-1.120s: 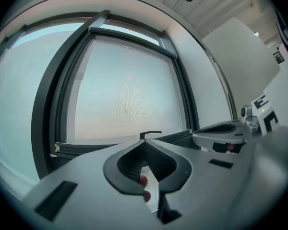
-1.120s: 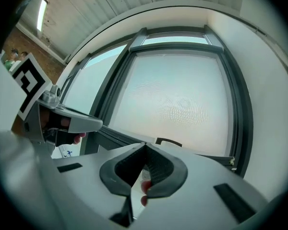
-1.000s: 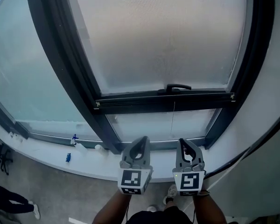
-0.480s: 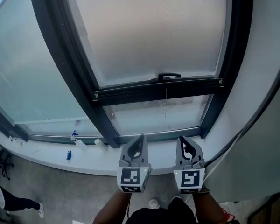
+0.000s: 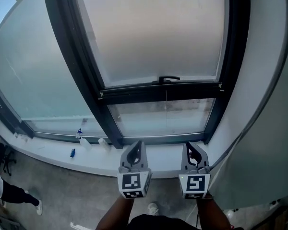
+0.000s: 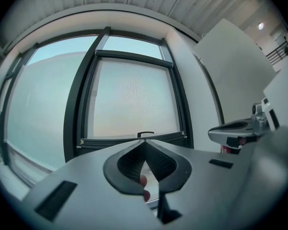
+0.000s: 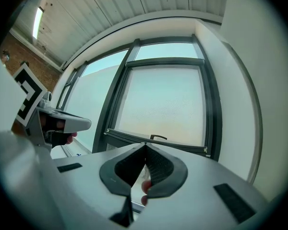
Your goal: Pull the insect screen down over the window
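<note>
AT THE WINDOW: Both of my grippers are held level before the white sill [image 5: 105, 163], apart from the glass. The left gripper [image 5: 137, 143] has its fingers pressed together with nothing between them. The right gripper [image 5: 189, 145], just beside it, is likewise closed and empty. The insect screen [image 5: 153, 32] covers most of the dark-framed window [image 5: 86, 71] ahead. Its bottom bar [image 5: 158, 93] sits above the sill, leaving a strip of bare glass [image 5: 134, 121] beneath. A small black handle [image 5: 169, 79] stands on top of that bar near its middle, and a thin cord [image 5: 166, 114] hangs below it. Small blue objects [image 5: 72, 153] lie on the sill to the left.
</note>
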A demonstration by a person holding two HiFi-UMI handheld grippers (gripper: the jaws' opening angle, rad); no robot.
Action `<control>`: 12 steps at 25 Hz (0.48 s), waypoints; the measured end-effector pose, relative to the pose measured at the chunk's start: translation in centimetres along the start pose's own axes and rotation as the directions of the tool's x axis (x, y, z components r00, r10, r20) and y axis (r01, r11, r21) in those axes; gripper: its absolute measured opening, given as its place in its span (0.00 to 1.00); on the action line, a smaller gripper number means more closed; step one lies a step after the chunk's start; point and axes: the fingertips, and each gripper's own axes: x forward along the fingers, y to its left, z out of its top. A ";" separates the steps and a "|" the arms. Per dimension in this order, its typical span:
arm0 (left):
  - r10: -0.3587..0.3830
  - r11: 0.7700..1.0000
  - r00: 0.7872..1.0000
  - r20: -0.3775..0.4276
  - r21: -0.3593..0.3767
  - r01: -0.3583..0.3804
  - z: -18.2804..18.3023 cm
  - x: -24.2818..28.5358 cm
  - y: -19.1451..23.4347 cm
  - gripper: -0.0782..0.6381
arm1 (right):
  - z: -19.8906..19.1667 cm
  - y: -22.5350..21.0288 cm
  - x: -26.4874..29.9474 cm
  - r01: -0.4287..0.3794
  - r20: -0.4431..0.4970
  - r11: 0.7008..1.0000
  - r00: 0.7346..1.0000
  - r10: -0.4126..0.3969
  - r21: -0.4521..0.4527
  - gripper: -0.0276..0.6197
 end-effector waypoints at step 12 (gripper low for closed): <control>0.059 0.998 0.996 -0.064 0.017 -0.058 -1.8 -7.2 -6.6 0.11 | -2.1 -1.6 -9.1 -0.048 -0.008 0.998 0.999 0.048 0.039 0.05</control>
